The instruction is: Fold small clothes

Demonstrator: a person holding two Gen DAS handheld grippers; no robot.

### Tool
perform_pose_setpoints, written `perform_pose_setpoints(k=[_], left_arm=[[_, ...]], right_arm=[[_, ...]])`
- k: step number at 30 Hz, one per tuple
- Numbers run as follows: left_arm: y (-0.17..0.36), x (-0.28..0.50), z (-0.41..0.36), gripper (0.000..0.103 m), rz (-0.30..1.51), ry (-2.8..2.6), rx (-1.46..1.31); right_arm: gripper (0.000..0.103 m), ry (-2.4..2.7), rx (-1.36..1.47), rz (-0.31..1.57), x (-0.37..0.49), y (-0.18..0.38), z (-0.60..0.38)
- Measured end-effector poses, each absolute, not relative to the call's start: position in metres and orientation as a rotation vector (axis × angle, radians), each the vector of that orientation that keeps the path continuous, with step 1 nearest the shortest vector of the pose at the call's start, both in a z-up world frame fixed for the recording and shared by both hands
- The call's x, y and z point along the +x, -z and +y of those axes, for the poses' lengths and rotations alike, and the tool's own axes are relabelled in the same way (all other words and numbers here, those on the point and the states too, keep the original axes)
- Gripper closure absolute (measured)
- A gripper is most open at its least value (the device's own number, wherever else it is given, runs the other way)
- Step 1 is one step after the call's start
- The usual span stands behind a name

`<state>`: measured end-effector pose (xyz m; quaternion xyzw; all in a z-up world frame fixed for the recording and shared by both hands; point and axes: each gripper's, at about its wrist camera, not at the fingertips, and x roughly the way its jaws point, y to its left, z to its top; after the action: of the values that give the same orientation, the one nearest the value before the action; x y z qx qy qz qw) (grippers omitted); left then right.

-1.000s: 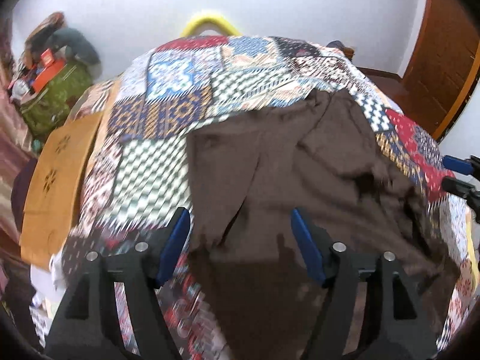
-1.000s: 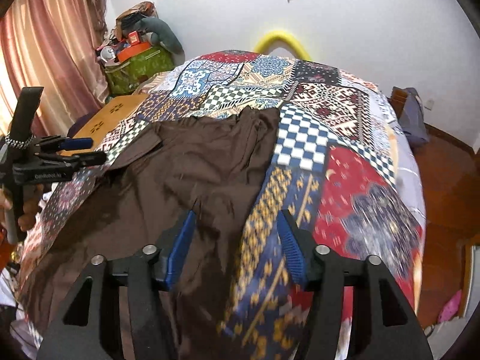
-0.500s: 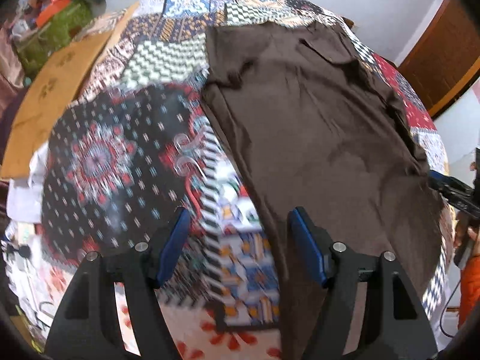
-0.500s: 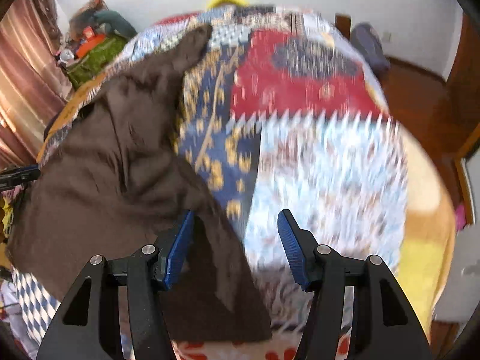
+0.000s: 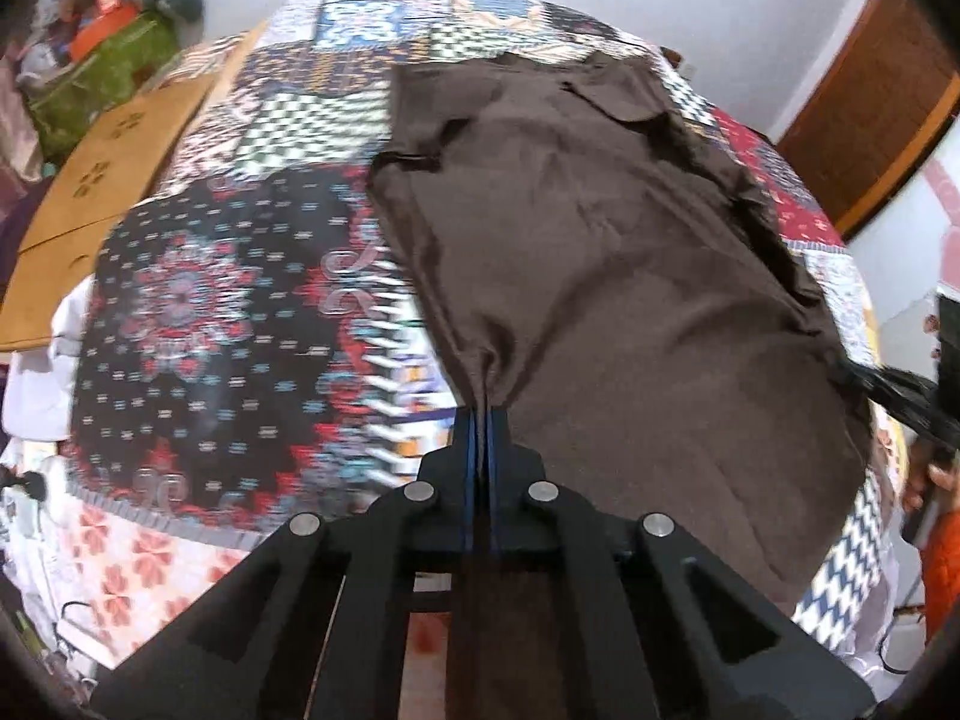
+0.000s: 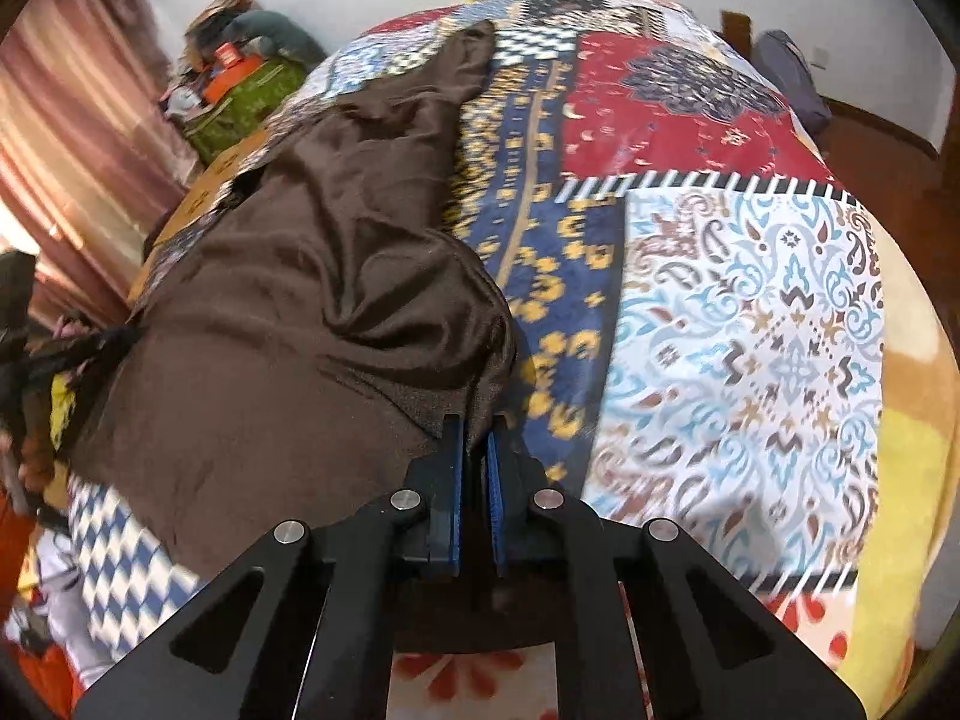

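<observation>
1. Brown garment (image 5: 600, 276): it lies spread lengthwise on the bed, over the patchwork quilt (image 5: 228, 324), its far end reaching toward the headboard side and its near hem at my end. The cloth is fairly flat in the middle, with puckers running into each near corner.
2. Left hand-held gripper (image 5: 480, 420): its blue pads are pressed together on the near left corner of the garment; the cloth gathers into a tight pleat exactly where it enters the jaws.
3. Right hand-held gripper (image 6: 475, 438): likewise closed on cloth, here the near right edge of the garment (image 6: 312, 300), which bunches into a soft ridge just ahead of the pads.
4. Step in hand, as I judge it: both near corners are secured, so this is the start of the first fold (the grasp is made, the carry is not).
5. Next move, in my judgement: I should lift both corners together, keep the hem taut between them, carry it away from me over the body of the garment and lay it on the far end, edges matched.
6. Surroundings: a tan board (image 5: 114, 180) lies at the quilt's left edge; a green bag (image 6: 246, 96) with clutter stands beyond it near the curtain (image 6: 72, 120).
</observation>
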<state>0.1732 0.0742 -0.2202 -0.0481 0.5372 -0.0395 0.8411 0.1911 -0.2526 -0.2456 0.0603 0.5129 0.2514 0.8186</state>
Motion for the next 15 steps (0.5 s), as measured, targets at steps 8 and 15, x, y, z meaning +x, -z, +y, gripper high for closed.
perform_pose_setpoints(k=[8, 15], left_arm=[[0.224, 0.162, 0.1, 0.092, 1.157, 0.021, -0.066], [0.223, 0.14, 0.106, 0.049, 1.192, 0.068, -0.134]], right_arm=[[0.098, -0.577, 0.085, 1.039, 0.154, 0.228, -0.237], [0.092, -0.52, 0.077, 1.069, 0.161, 0.236, -0.241]])
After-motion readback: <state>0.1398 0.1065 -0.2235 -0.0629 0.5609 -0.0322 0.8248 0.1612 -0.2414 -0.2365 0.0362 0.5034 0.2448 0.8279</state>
